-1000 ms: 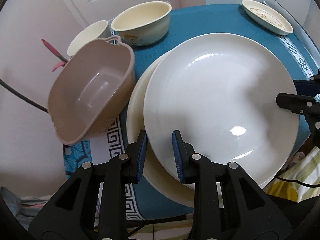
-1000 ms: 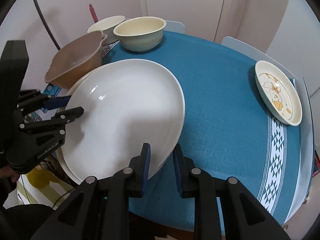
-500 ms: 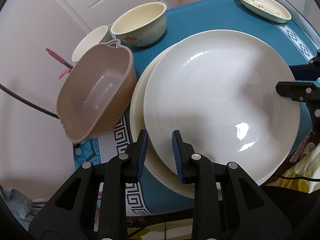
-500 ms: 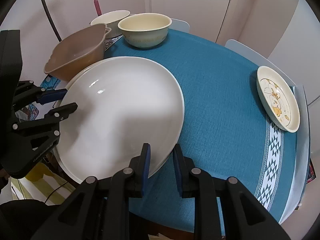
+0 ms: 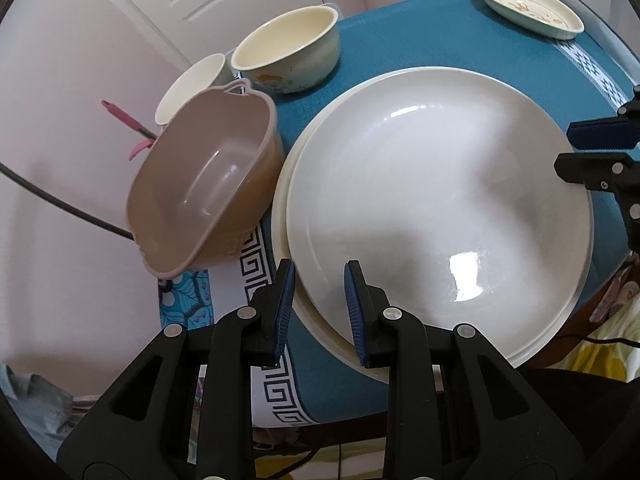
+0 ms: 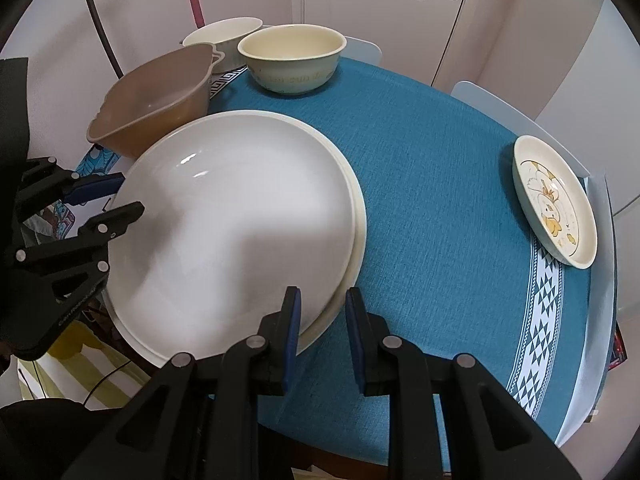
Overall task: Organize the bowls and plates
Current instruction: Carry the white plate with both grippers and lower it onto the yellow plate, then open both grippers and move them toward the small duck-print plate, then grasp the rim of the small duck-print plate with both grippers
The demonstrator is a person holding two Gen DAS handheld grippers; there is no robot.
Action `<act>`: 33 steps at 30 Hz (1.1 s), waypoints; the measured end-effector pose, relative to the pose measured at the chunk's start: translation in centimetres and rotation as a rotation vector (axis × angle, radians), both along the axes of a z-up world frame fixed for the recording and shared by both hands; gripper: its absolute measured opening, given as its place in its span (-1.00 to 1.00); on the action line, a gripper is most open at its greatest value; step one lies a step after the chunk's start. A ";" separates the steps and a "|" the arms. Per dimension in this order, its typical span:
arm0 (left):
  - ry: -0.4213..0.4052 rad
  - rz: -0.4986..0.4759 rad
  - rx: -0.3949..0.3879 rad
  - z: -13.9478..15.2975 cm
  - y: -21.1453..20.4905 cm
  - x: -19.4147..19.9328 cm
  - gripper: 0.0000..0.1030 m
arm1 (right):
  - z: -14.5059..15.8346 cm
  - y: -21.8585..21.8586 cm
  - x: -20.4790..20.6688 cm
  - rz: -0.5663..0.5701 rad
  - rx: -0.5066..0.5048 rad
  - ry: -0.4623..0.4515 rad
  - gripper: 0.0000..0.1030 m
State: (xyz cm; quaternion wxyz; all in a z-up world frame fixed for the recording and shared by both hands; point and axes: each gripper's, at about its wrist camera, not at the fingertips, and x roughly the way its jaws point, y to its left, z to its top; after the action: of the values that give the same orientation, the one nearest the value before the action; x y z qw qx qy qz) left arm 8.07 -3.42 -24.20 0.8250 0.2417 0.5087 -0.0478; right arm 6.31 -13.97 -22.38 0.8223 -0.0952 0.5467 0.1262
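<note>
Two big round plates, glossy white one (image 5: 440, 200) stacked on a cream one (image 6: 358, 240), sat at the table's (image 6: 440, 200) near-left edge. Left gripper (image 5: 320, 304) and right gripper (image 6: 320, 328) each pinched the white plate's rim from opposite sides, jaws narrow. Three bowls at the far-left edge: tan plastic with handles (image 5: 208, 188), cream round (image 5: 288, 56), white (image 5: 188, 88). One small printed dish (image 6: 554, 200) at the right edge. Cloth: blue woven.
</note>
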 end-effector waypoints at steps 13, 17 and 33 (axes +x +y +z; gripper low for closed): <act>-0.032 0.030 -0.147 5.1 1.0 0.5 -0.53 | 2.5 -2.0 0.0 -0.077 0.102 -0.033 -0.59; -0.115 0.003 -0.231 9.1 0.0 1.3 0.86 | 4.4 -4.7 0.1 -0.180 0.195 -0.048 -0.20; -0.071 -0.377 -0.524 17.5 -13.7 11.8 0.99 | 14.6 -19.7 -0.6 -0.600 0.171 -0.293 1.00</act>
State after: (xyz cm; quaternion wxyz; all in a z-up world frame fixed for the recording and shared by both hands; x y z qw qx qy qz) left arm 19.85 -17.17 -6.69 0.8529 0.1127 0.3963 -0.3206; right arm 5.71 -33.66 -7.81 0.8976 0.1218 0.4139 -0.0909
